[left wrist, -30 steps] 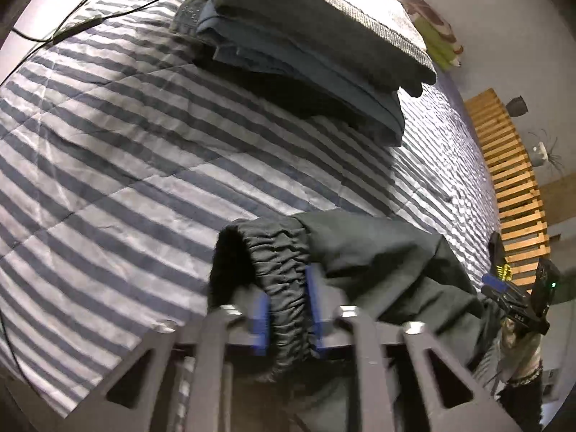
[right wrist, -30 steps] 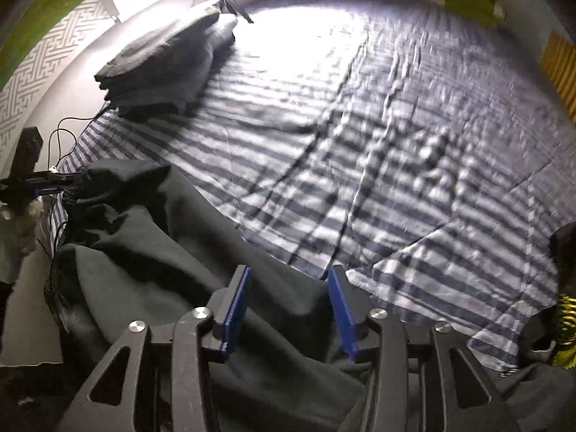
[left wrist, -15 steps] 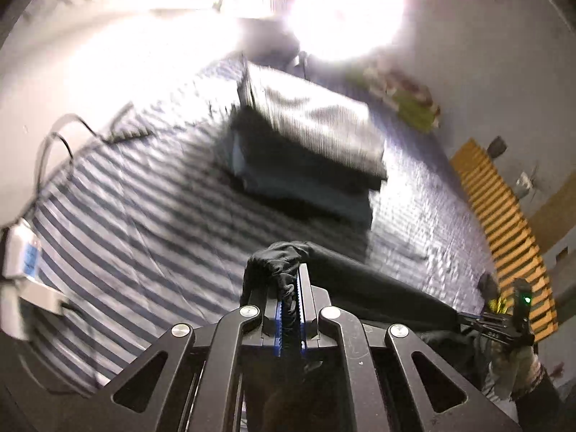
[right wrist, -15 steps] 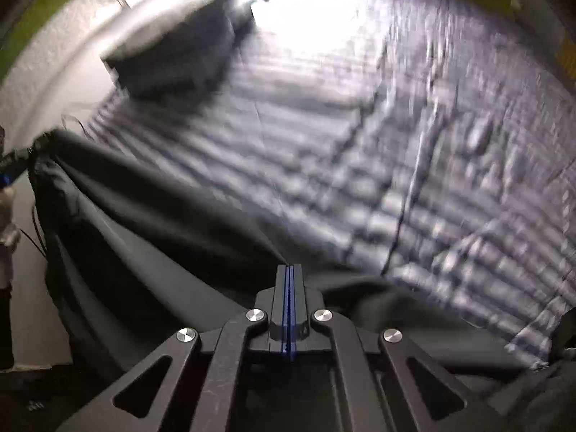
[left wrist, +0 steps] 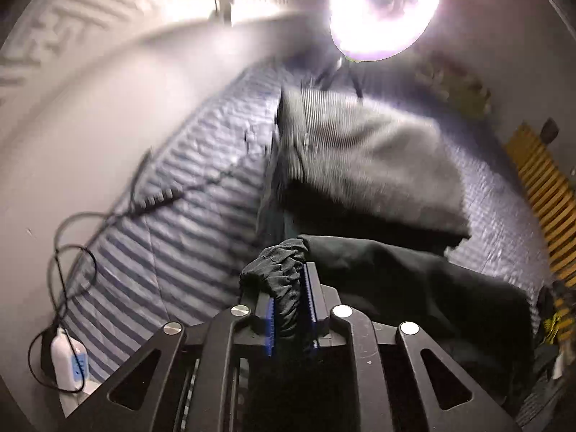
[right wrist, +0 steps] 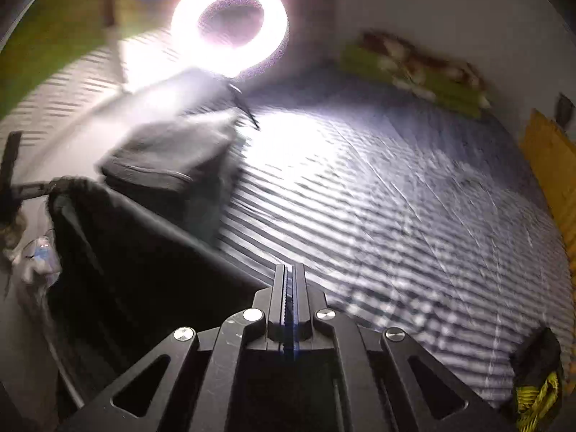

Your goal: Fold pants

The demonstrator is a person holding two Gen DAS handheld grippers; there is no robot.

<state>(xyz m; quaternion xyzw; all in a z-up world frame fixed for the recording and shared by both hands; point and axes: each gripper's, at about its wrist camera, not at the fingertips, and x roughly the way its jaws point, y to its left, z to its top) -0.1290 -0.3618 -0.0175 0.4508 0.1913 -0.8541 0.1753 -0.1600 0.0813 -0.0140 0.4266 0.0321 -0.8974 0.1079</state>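
The left gripper [left wrist: 291,300] is clamping the bunched elastic waistband of the black pants [left wrist: 414,280]; its jaws have just been easing a little wider, yet the blue pads [left wrist: 309,298] are pressing the gathered cloth between them, so the grip is narrow and full of fabric. The right gripper [right wrist: 289,289] is holding its jaws almost together, only a thin sliver showing between the pads; the dark cloth is running right up to it on the left and passing under the fingers, so it seems to be pinching an edge of the pants, though the pinched bit itself is hard to make out.

The pants are hanging in the air between the two grippers, stretched as a dark sheet above the striped bedcover [right wrist: 396,198]. In the right wrist view the far corner of that sheet is meeting the other gripper at the left edge.

Behind the pants a stack of folded clothes [left wrist: 367,165] is sitting on the bedcover, a grey ribbed piece on top. A ring light [right wrist: 230,21] is glaring beyond the stack. A cable [left wrist: 72,252] is looping beside the bed down to a white adapter [left wrist: 66,360]. Wooden slats [left wrist: 547,194] are showing at the far right, and both views are blurring
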